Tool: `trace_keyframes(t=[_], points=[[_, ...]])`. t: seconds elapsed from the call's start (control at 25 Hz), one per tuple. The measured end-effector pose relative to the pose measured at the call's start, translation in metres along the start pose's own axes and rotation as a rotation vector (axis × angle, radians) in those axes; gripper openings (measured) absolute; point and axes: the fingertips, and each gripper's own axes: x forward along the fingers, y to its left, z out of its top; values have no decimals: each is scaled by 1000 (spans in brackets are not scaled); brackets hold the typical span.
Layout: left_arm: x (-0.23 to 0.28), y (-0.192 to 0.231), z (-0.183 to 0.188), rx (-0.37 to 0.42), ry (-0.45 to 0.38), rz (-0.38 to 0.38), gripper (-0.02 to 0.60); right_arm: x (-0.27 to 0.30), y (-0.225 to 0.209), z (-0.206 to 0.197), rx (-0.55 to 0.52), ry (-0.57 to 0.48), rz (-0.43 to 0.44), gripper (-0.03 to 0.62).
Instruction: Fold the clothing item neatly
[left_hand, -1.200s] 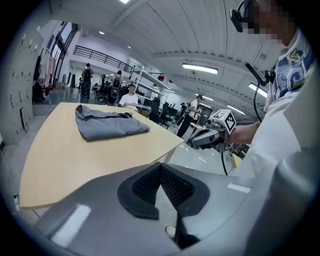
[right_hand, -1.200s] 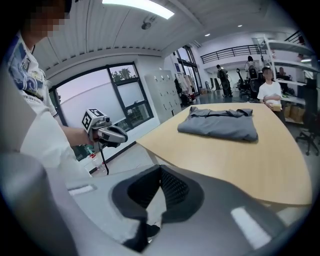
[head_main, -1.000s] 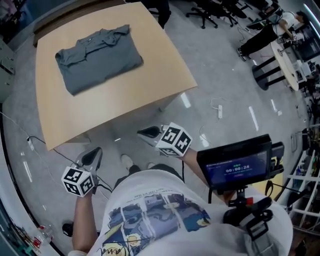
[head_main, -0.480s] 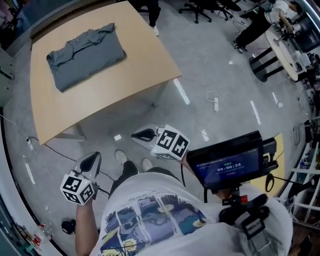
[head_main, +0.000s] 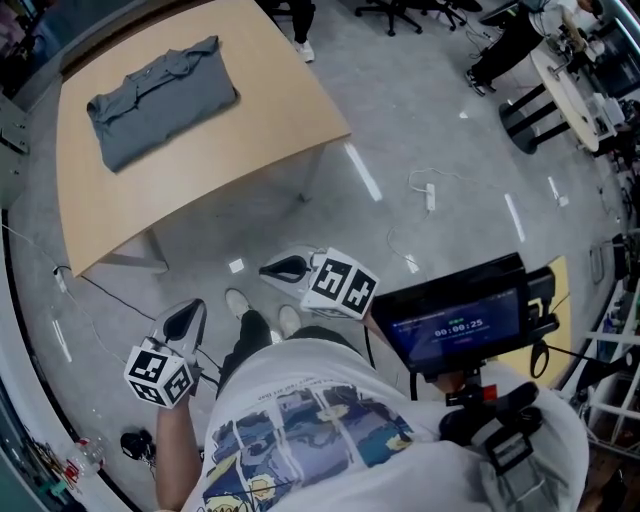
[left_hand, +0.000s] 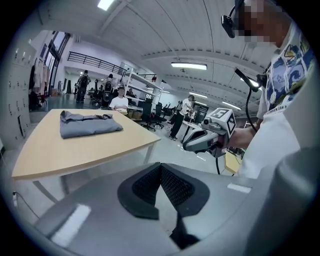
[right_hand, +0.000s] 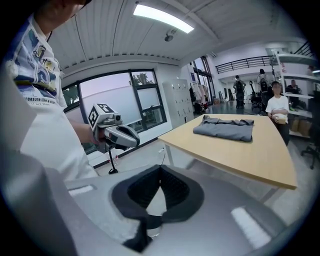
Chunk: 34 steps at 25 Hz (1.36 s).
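L gripper (head_main: 183, 320) & R gripper (head_main: 280, 269): jaws together, nothing in either, both held over the floor. Folded grey shirt (head_main: 160, 100) lies on table (head_main: 240, 170), well apart from both. Screen (head_main: 455, 325) reads 00:00:25.

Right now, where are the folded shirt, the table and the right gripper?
folded shirt (head_main: 160, 98): head view, middle of the grey cloth.
table (head_main: 240, 150): head view, bare wooden top.
right gripper (head_main: 270, 270): head view, tips of its shut jaws.

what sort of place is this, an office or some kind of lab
Probably an open-plan lab or workshop: rolling office chairs, a railed mezzanine, a long workbench, and loose cables on a bare grey floor.
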Motion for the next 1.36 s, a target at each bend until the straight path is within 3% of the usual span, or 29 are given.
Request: trace_keyframes(t=[0.48,1.36], points=[[21,-15,-3,31,33,-52,6,-8,-2,-8,4,-23,-21,3],[31,-12,-13,35,58,-55,6,-4,-5,-22,1,-6,-11,3]])
